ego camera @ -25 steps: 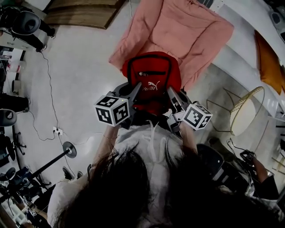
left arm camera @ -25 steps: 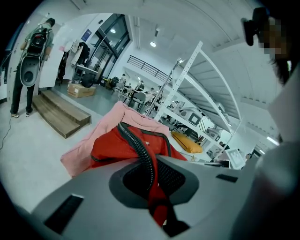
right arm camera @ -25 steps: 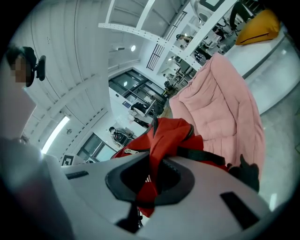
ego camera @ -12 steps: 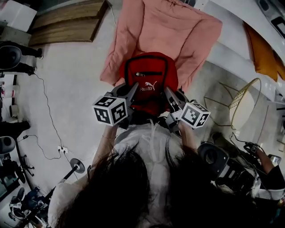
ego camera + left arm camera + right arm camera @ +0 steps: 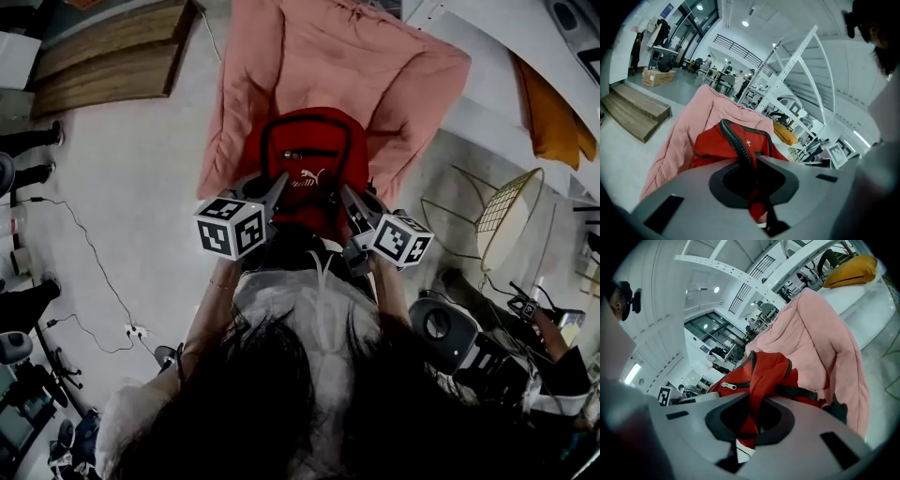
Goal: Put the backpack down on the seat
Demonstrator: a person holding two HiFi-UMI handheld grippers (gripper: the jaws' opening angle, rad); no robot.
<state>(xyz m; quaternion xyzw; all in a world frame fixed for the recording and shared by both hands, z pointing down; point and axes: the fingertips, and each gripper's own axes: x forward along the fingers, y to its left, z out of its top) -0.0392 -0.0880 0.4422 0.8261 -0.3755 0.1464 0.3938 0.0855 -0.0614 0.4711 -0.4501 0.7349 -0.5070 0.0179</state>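
here, seen from above, a person stands facing a pink padded seat [image 5: 281, 66] and holds a red backpack [image 5: 314, 169] in front of it with two hand-held grippers. the backpack is upright, its zipped front pocket and white logo towards the camera, and it overlaps the near edge of the seat. whether it touches the cushion cannot be told. the left gripper [image 5: 279, 183] is clamped tight on the backpack's left upper edge; in the left gripper view its jaws pinch red fabric and a black zipper line. the right gripper [image 5: 345, 192] is likewise closed on the backpack's right side, with a fold of red fabric squeezed between its jaws in the right gripper view. each gripper carries a cube [image 5: 232, 225] with black and white square markers, on the person's side of the seat. to the right of the seat are an orange cushion [image 5: 553, 112] and a gold wire table [image 5: 511, 220]. to the left of the seat, wooden steps [image 5: 103, 47] sit on the pale floor.
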